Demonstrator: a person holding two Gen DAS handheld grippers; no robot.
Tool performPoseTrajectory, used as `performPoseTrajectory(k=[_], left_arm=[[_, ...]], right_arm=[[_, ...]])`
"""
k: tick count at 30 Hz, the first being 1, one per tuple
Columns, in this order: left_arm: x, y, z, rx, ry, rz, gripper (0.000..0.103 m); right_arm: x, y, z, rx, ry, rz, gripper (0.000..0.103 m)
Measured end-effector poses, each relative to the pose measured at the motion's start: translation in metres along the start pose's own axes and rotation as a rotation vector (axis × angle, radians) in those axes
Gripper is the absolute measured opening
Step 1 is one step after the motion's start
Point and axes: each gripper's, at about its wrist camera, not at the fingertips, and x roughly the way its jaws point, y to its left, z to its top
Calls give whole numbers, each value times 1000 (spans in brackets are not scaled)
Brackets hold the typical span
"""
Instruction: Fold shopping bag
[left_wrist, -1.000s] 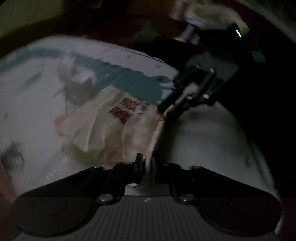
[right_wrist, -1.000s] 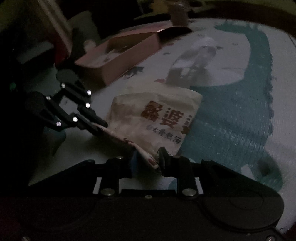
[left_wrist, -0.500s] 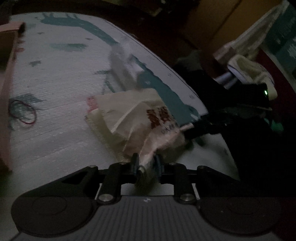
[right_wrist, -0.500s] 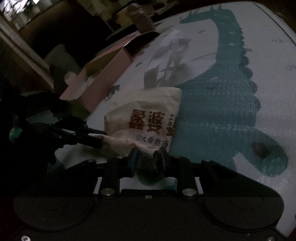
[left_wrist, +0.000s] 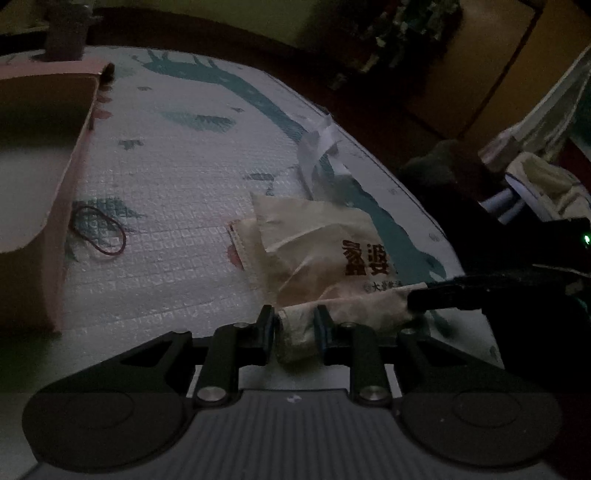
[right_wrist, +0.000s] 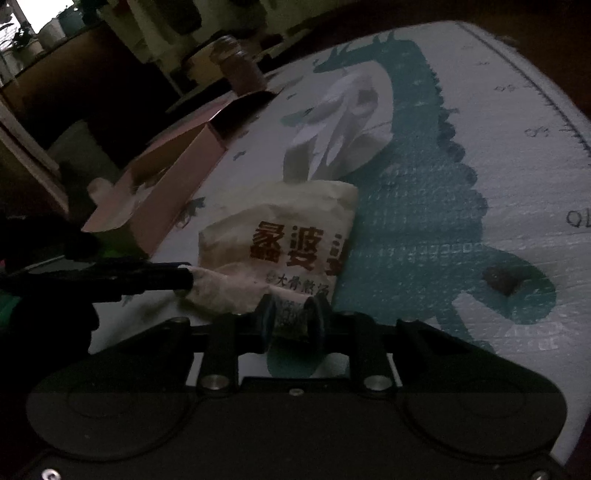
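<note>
A cream plastic shopping bag (left_wrist: 317, 243) with dark red print lies crumpled and partly folded on the white mat (left_wrist: 177, 206). Its near edge is rolled into a strip. My left gripper (left_wrist: 295, 328) is shut on one end of that strip. My right gripper (right_wrist: 293, 317) is shut on the other end, and in the left wrist view it (left_wrist: 436, 295) comes in from the right. The same bag (right_wrist: 280, 240) fills the middle of the right wrist view, where the left gripper (right_wrist: 177, 277) reaches in from the left.
A pink cardboard box (left_wrist: 40, 177) stands at the left with a red rubber band (left_wrist: 98, 236) beside it. A crumpled white bag (right_wrist: 343, 125) lies beyond the cream one. A jar (right_wrist: 240, 66) stands at the far edge, and a small brown lump (right_wrist: 504, 278) sits on the teal dinosaur print.
Both grippers have swung round and come down toward the mat with the rolled bag edge still pinched between them; the bag has settled flatter on the mat.
</note>
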Motion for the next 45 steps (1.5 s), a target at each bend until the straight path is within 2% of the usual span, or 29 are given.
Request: performPoseTrajectory(k=[2,6,8,13,16,20,24,28,32,40,43,45], left_arm=[[1,-1,0,-1,-2,15,23],[5,-16,0,76,-24,100,24],[7,-24,-1,129,-35,146,30],[-2,-42,0,267,-91,255,30],[-8,-53,1,330,-108,222,30],[2,-70,-3,394,-88,163,30],[21,-73,-7,387,-71,140,30],[32,-69,-4,352,-50,152,30],[31,-72,-11,390,-59,165,30],[28,-67,-16,397,-72,155,30],[22,-64,-18,391,-67,164,30],[20,-63,-18,389,-66,169,30]], right_arm=[[1,1,0,-14,-8,-21,18],[6,19,1,-173,-27,-147,21],[6,19,0,-177,-33,-162,22],[6,18,0,-199,-39,-179,22],[7,18,0,-192,-40,-180,22],[7,21,-2,-197,-43,-183,22],[6,24,-3,-216,-50,-195,25],[8,35,-5,-299,-65,-232,25],[12,39,-7,-345,-71,-235,22],[19,48,-10,-437,-83,-242,21],[15,39,-8,-393,-87,-234,21],[15,40,-10,-410,-87,-237,21]])
